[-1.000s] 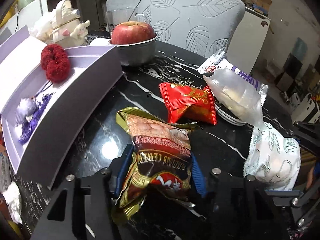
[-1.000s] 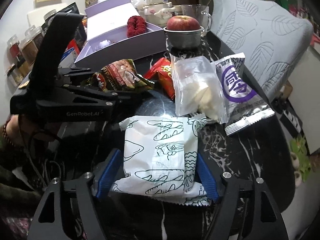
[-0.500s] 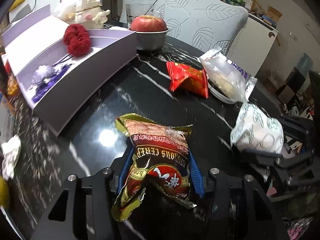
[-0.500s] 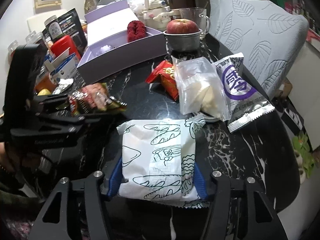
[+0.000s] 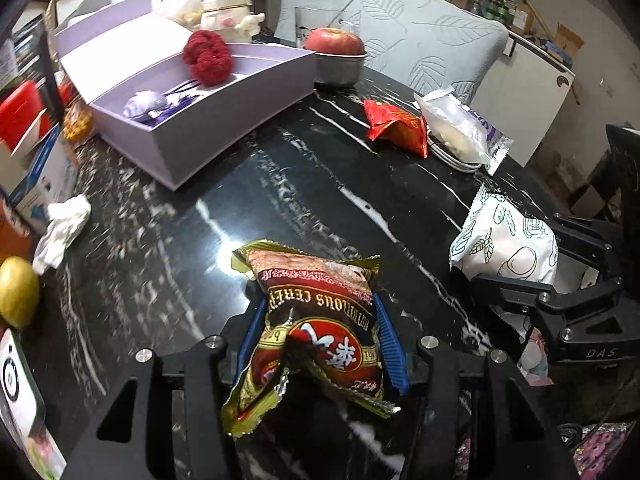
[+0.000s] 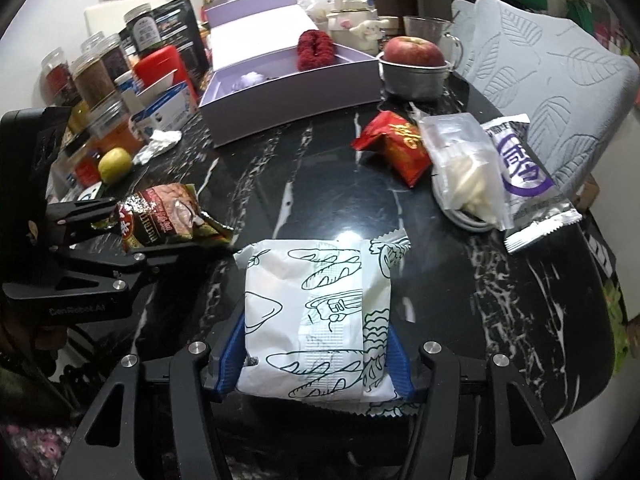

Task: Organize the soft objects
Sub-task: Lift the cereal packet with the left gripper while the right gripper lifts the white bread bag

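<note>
My left gripper (image 5: pixel 318 332) is shut on a crumpled red-and-gold cereal packet (image 5: pixel 316 300), held just above the black marble table (image 5: pixel 320 184). In the right wrist view that packet (image 6: pixel 168 212) and the left gripper (image 6: pixel 132 240) show at the left. A white packet printed with bread drawings (image 6: pixel 316 292) sits between the blue pads of my right gripper (image 6: pixel 316 356), which press its sides. The same white packet (image 5: pixel 508 240) appears at the right of the left wrist view. A red snack packet (image 6: pixel 396 144), a clear bag (image 6: pixel 464 160) and a purple-and-white sachet (image 6: pixel 524 176) lie further back.
An open lavender box (image 5: pixel 224 120) holds a red scrunchie (image 5: pixel 208 58) and a purple tassel. Behind it stands a metal bowl with an apple (image 5: pixel 335 40). A lemon (image 6: pixel 114 164), a crumpled tissue (image 6: pixel 158 140), jars and cartons crowd the left edge. A leaf-patterned chair (image 6: pixel 540 72) stands behind.
The left gripper has carried the cereal packet back and leftward, away from the box and the other packets. The right jaws have narrowed onto the white packet.
</note>
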Tool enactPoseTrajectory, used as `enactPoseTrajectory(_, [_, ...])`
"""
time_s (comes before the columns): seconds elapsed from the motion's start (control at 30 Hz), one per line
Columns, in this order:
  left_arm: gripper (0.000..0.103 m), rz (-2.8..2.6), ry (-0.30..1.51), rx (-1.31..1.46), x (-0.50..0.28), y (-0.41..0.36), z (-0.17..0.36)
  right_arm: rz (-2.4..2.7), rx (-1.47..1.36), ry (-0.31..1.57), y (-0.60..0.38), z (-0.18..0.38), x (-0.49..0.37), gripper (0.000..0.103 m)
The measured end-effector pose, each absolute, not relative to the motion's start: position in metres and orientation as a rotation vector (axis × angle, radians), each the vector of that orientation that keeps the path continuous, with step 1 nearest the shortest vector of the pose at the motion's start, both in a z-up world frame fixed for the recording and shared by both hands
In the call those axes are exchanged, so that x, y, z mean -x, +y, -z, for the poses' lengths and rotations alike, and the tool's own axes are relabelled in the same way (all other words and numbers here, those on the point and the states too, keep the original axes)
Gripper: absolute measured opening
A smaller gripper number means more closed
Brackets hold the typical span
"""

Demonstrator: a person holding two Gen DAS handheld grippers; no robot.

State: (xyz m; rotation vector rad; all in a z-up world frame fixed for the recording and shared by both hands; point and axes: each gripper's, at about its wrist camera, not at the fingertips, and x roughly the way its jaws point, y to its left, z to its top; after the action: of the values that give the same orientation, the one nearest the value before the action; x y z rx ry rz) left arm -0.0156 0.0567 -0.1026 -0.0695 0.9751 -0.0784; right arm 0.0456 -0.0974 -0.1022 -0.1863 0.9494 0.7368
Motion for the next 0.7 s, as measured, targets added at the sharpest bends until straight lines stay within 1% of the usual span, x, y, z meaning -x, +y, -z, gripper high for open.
enactPoseTrajectory(0.2, [0.051,0.068,0.971,0.085,0.025,0.066,0.107,-0.732,0.201,0.952,-0.088,0.104,-0.041,0.06])
enactPoseTrajectory(0.47, [0.051,0.09,0.96,0.092,0.026,0.068,0.11,-0.693,0.256,0.946,-0.075,0.109,-0.038,0.071])
enactPoseTrajectory(0.7, [0.051,0.089,0.926,0.107,0.032,0.071,0.11,-0.661,0.283,0.943,-0.071,0.11,-0.033,0.072])
